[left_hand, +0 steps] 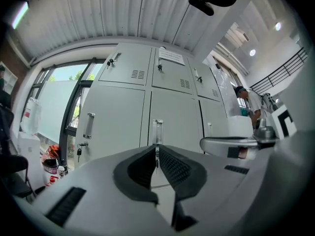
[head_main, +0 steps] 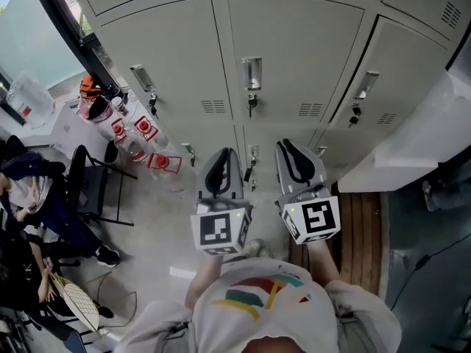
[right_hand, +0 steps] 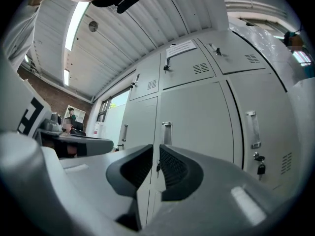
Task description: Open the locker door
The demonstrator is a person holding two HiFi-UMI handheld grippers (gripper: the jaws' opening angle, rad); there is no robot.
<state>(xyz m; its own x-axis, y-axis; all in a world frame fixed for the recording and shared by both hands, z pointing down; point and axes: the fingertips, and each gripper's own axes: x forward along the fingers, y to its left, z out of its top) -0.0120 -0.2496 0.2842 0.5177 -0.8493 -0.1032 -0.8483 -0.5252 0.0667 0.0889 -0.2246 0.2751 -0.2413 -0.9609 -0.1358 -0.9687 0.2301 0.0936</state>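
From the head view, the locker door you want is the middle one of the row, straight ahead of you. Its handle is a slim bar set upright near the door's left edge. Your left gripper and right gripper sit side by side below it in the picture, one to either side of the handle's line and both well short of it. Neither is clearly the nearer.

In the left gripper view, the left gripper has its pads pressed together with nothing between them. The handle stands directly above the closed tips, dead ahead on the door, and its long axis runs up and down.

In the right gripper view, the right gripper shows a narrow slit between its pads, also with nothing in it. The handle stands just to the right of that slit, upright, on the door. A small key hangs below the handle, close to the gap.

My reading is that the right gripper is the better placed, since its pads are already slightly apart. The slit looks too thin for the bar, so you would likely need to widen it, keep the gap lined up with the upright bar, and carry it straight forward and a touch to the right.
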